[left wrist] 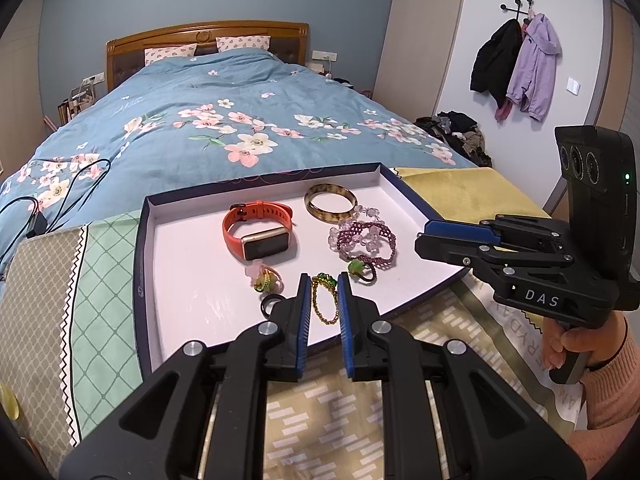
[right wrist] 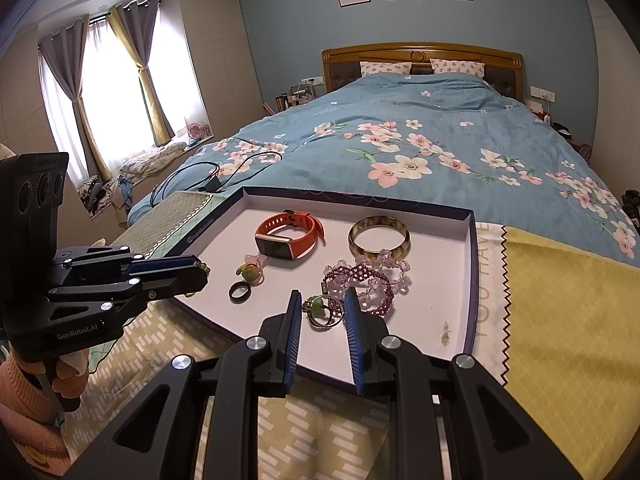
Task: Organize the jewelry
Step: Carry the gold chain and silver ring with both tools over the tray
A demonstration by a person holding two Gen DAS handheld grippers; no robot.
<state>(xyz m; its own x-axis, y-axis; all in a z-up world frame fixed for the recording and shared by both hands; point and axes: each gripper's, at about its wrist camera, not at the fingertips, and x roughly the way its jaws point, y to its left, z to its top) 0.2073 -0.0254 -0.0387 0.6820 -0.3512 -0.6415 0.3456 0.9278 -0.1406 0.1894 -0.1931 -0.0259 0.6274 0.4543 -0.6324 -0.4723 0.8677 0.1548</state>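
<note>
A shallow white tray with a dark blue rim (left wrist: 172,280) (right wrist: 468,280) lies at the foot of the bed. It holds an orange smartwatch (left wrist: 258,232) (right wrist: 290,236), a tortoiseshell bangle (left wrist: 330,202) (right wrist: 378,236), purple and clear bead bracelets (left wrist: 364,240) (right wrist: 368,280), a pink and green charm ring (left wrist: 266,278) (right wrist: 250,270), a black ring (left wrist: 267,305) (right wrist: 240,292) and a green stone ring (left wrist: 360,269) (right wrist: 322,310). My left gripper (left wrist: 324,280) (right wrist: 198,276) is open, its fingers on either side of a gold bead chain with green beads (left wrist: 325,300). My right gripper (right wrist: 322,298) (left wrist: 424,240) is open around the green stone ring.
The tray rests on patterned cloths: green and grey on the left (left wrist: 80,280), yellow on the right (right wrist: 560,320). A blue floral duvet (left wrist: 224,120) covers the bed behind. A black charger and cable (left wrist: 38,222) lie on the duvet at the left.
</note>
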